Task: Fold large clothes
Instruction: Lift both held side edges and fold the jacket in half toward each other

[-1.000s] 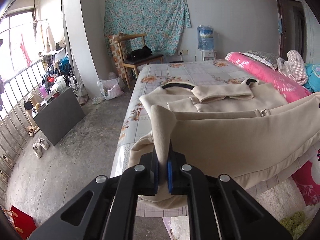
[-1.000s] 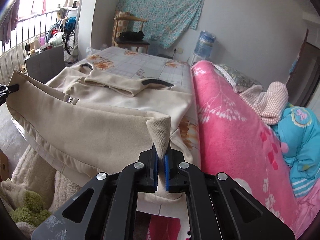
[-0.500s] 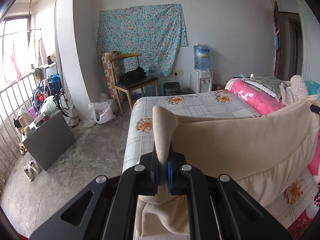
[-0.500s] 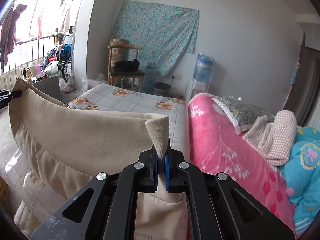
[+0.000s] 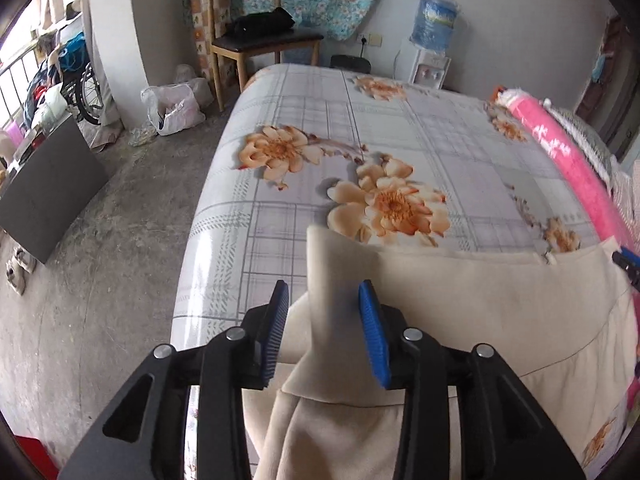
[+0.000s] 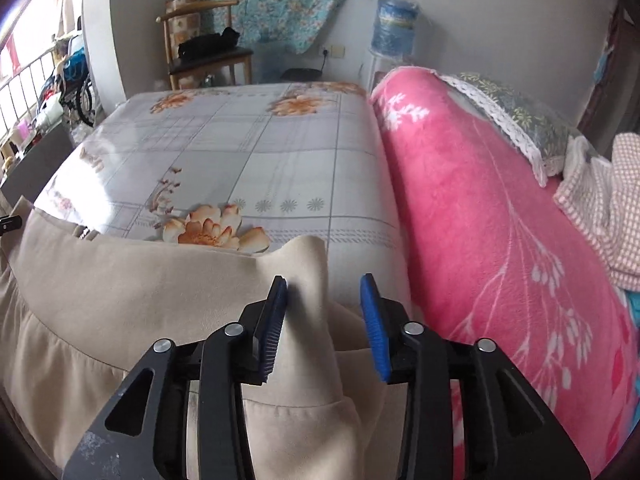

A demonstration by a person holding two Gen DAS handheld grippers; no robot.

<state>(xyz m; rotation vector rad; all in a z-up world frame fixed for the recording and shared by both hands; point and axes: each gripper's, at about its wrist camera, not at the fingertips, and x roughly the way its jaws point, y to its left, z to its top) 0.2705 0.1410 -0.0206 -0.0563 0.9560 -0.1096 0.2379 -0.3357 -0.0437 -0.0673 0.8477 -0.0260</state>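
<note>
Beige, soft and thick like suede or brushed cotton, the coat (image 5: 480,312) lies across the near end of the bed (image 5: 400,140), with its lower part hanging over the near edge toward me. My left hand-held gripper (image 5: 324,324) is released, its blue ribbed pads (image 5: 372,332) spread wide with a peaked corner of the cloth standing loose between them. My right hand-held gripper (image 6: 324,320) is released as well, its jaws apart around the coat's other peaked corner (image 6: 312,280); that corner brushes the left pad, or stands very near it. I judge the fold in hand to be set down, since a straight upper edge runs between the two corners and lies flat on the sheet. What is left, I think, is to pull both grippers clear without dragging the corners, then fold the bundle smaller, because a wide strip of cloth is draped off the bed. The bed sheet is smooth and slightly glossy, printed with grey checks and orange flowers. To the right a fluffy pink blanket (image 6: 500,220) lies in a long roll just beside the coat's right end.
</note>
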